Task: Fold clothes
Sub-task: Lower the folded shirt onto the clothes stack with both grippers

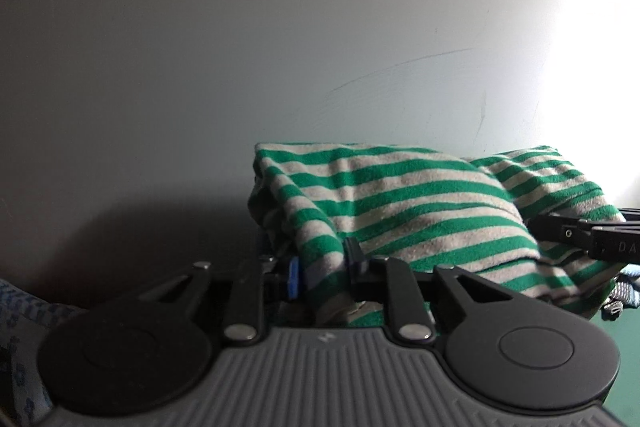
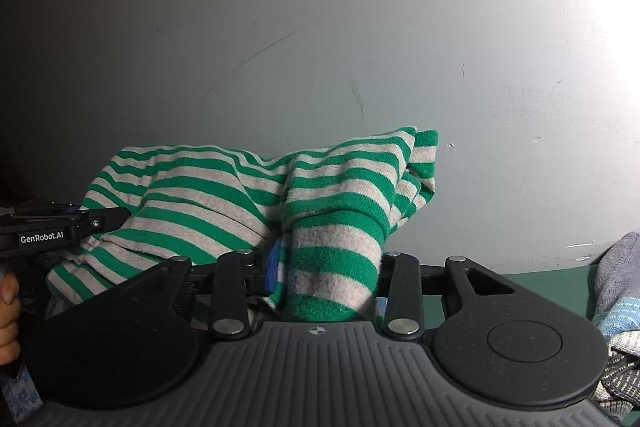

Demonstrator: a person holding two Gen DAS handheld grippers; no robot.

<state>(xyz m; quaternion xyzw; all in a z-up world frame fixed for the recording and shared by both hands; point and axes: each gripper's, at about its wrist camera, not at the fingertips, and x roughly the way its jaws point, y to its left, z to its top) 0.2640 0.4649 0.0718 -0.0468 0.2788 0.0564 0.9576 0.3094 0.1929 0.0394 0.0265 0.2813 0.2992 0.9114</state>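
A green and grey striped garment (image 1: 400,203) hangs bunched between both grippers, lifted in front of a pale wall. In the left wrist view my left gripper (image 1: 322,267) is shut on a fold of its left edge, cloth pinched between the blue pad and the black finger. The right gripper's body (image 1: 592,235) enters from the right against the cloth. In the right wrist view my right gripper (image 2: 320,267) is shut on a thick striped fold (image 2: 340,247) of the garment (image 2: 192,195). The left gripper's body (image 2: 52,227) shows at the far left.
A pale scuffed wall (image 2: 320,27) fills the background, with bright glare at the upper right. Other clothes (image 2: 618,291) in grey and light blue lie at the right on a green surface (image 2: 560,287). A hand (image 2: 8,315) and patterned sleeve (image 1: 20,347) show at the left.
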